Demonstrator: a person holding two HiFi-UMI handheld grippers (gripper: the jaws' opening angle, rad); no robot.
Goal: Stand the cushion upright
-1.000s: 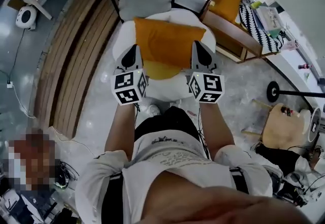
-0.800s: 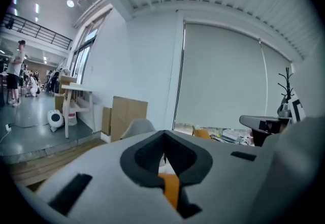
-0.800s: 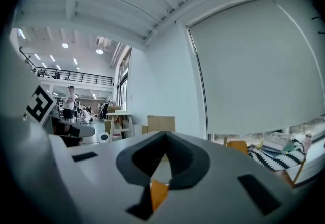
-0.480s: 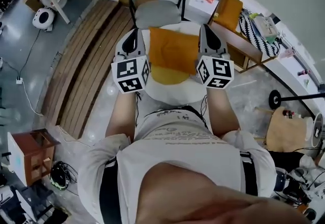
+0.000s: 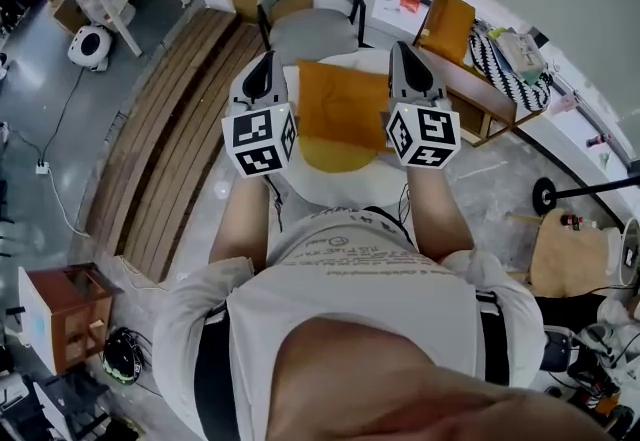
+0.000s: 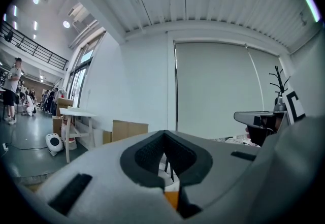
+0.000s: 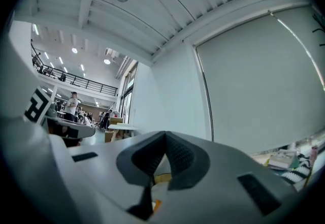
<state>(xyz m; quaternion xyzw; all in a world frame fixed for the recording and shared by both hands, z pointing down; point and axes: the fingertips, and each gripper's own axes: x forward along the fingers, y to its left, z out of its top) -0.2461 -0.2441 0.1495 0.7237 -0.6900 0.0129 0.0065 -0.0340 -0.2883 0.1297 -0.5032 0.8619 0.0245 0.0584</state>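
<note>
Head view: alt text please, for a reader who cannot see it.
From above: a person holds an orange cushion over a white seat, the left hand-held gripper shut on its left edge and the right hand-held gripper on its right edge. A grey chair stands beyond it.

right gripper [image 7: 162,142] jaws closed, pinching orange cushion [image 7: 156,204] sliver at bottom centre; window blind [image 7: 264,91] fills right side

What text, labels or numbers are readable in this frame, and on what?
No text can be quoted.
Print on the person's shirt: too blurred to read.
Marker cube on the left gripper and marker cube on the right gripper: black-and-white patterns, no words.
</note>
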